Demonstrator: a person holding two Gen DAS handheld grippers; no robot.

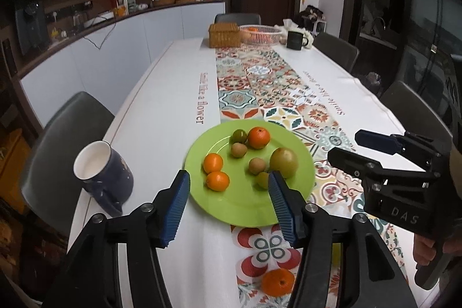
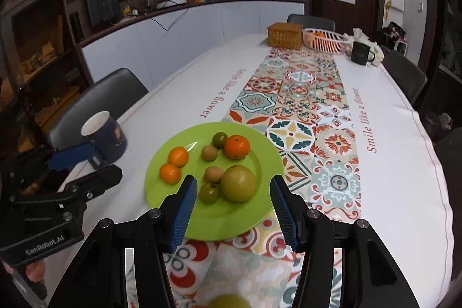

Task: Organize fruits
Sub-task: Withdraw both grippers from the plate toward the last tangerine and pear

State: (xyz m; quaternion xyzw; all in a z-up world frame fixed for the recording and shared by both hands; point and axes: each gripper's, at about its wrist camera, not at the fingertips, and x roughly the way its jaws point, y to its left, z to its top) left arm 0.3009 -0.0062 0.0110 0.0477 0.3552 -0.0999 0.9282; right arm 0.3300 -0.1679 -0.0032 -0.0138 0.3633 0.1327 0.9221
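Observation:
A green plate (image 1: 231, 207) (image 2: 161, 192) on the patterned runner holds several fruits: three oranges (image 1: 259, 137) (image 2: 236, 146), a large yellow-green pear (image 1: 283, 162) (image 2: 239, 183), small brown fruits and small green ones. One orange (image 1: 278, 282) lies loose on the runner in front of the plate, and a yellow-green fruit (image 2: 228, 301) shows at the bottom edge. My left gripper (image 1: 229, 207) is open and empty above the plate's near rim; it also shows in the right wrist view (image 2: 86, 160). My right gripper (image 2: 234, 210) is open and empty over the plate's near edge; it also shows in the left wrist view (image 1: 361, 146).
A dark blue mug (image 1: 104, 175) (image 2: 105, 136) stands left of the plate. At the table's far end are a wicker box (image 1: 224, 34), a pink basket (image 1: 260, 33) with oranges and a black mug (image 1: 295, 39). Grey chairs (image 1: 66, 140) line both sides.

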